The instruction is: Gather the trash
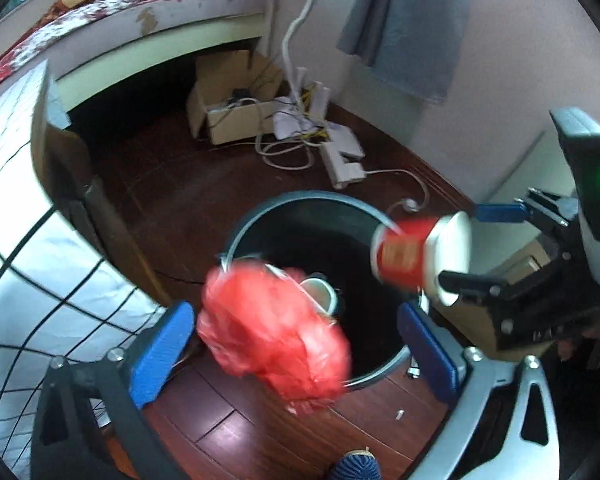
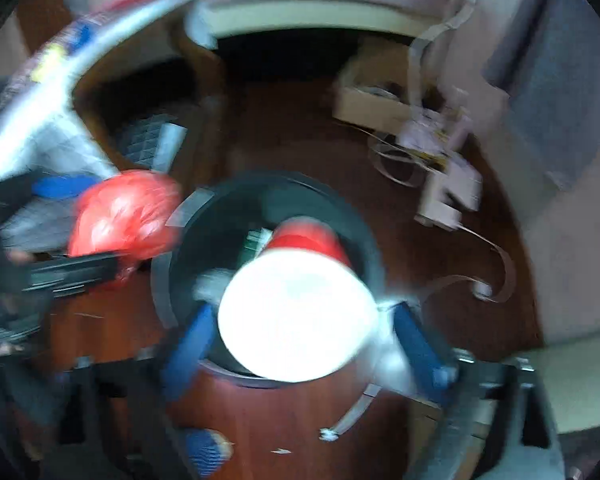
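A dark round trash bin (image 1: pixel 284 216) stands on the wooden floor, with a white cup inside. A crumpled red plastic bag (image 1: pixel 274 334) hangs blurred over the bin's near rim, between the blue pads of my open left gripper (image 1: pixel 296 344), not gripped. My right gripper (image 1: pixel 488 248) reaches in from the right, its jaws spread; a red-and-white paper cup (image 1: pixel 416 254) lies over the bin's right rim at its tips. In the right wrist view the cup (image 2: pixel 296 304) sits mouth-first between the blue pads (image 2: pixel 304 340), above the bin (image 2: pixel 364 248); the red bag (image 2: pixel 124 216) is at left.
A bed with a patterned cover (image 1: pixel 112 8) is at the back. A cardboard box (image 1: pixel 232 100), white cables and a power strip (image 1: pixel 340 156) lie on the floor behind the bin. A white checked cloth (image 1: pixel 16 184) covers a table at left. A grey cloth (image 1: pixel 412 24) hangs on the wall.
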Tool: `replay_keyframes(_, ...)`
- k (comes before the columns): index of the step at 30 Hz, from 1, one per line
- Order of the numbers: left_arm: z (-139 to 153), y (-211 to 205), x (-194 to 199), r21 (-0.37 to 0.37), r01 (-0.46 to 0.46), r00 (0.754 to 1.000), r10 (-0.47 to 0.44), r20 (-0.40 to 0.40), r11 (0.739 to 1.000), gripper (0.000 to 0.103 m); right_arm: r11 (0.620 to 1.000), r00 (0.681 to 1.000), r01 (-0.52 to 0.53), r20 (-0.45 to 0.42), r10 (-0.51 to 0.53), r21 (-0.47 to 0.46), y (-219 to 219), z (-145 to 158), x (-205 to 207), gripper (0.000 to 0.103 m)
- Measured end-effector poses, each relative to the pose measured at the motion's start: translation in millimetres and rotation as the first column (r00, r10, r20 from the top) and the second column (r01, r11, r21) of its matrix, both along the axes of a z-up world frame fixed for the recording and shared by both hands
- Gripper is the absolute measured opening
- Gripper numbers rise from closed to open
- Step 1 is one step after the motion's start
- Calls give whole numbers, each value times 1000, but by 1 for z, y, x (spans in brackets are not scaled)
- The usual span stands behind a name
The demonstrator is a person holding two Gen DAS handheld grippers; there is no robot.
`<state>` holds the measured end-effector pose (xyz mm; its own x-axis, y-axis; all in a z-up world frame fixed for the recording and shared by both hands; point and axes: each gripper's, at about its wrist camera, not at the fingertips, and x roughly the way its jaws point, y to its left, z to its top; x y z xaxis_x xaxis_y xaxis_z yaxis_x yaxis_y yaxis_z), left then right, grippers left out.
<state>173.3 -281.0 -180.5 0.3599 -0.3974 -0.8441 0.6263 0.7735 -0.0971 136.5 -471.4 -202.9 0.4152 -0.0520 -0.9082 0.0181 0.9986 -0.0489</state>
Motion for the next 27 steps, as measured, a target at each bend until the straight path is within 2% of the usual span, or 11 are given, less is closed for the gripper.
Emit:
replay_keyframes(2,-3,3,0,35,-34,999,33,21,999,102,999,999,36,3,-36,-3,-9,-1,-1,97)
replay_keyframes(3,-4,5,-1,44,-49,998,48,34,998,102,999,999,52,15,-52,-14,-13,0,-2,102)
replay_keyframes(8,-1,7,-2,58,-75,995,71,74,995,102,995,994,94,60,-93,-26,-21,12,-8,102)
replay_keyframes(27,39,26,-16,18,-123,980,118,163,992,103,996,986,87,141,-84,-19,1,44,-25,102)
